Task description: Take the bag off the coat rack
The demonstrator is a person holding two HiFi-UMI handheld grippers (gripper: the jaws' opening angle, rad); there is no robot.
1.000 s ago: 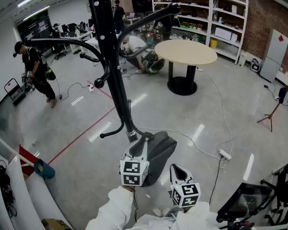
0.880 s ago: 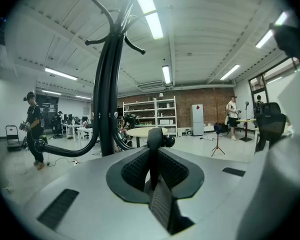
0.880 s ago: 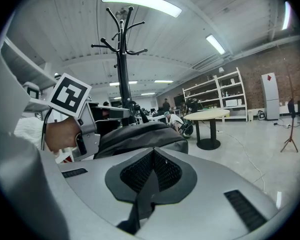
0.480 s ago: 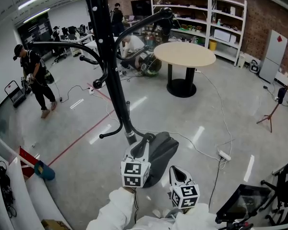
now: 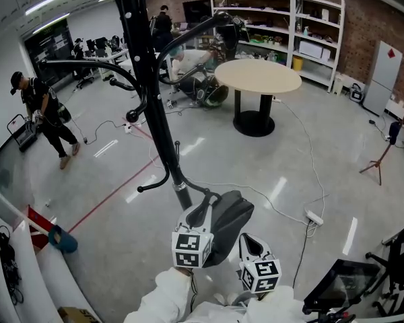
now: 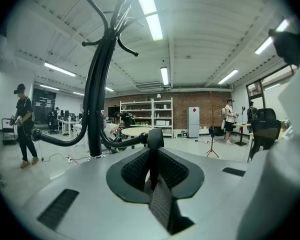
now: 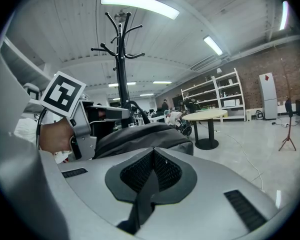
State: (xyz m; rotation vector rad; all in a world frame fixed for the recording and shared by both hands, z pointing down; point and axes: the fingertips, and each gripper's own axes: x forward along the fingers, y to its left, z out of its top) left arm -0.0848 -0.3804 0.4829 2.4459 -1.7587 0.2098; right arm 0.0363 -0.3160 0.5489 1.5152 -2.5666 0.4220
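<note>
Left gripper [image 6: 152, 171] is clamped on the bag's black webbing strap [image 6: 151, 156]. Bag [image 5: 230, 219]: dark grey fabric, rounded, nothing of its contents shows. It sits lower centre of the head view, just beside the coat rack [image 5: 155, 106] pole. The strap runs straight up from my jaws to the knobbed tip of a low hook [image 6: 154, 135]; can't tell if it's clear of it. Right gripper [image 7: 147, 176] is pinched closed on nothing, just right of the bag. Floor [image 5: 269, 160] is glossy grey and open to the right, with a white cable [image 5: 303, 173] and power strip [image 5: 315, 216] lying there. Round wood-top table [image 5: 258, 75] and white shelving [image 5: 283, 12] are upper right, well apart.
</note>
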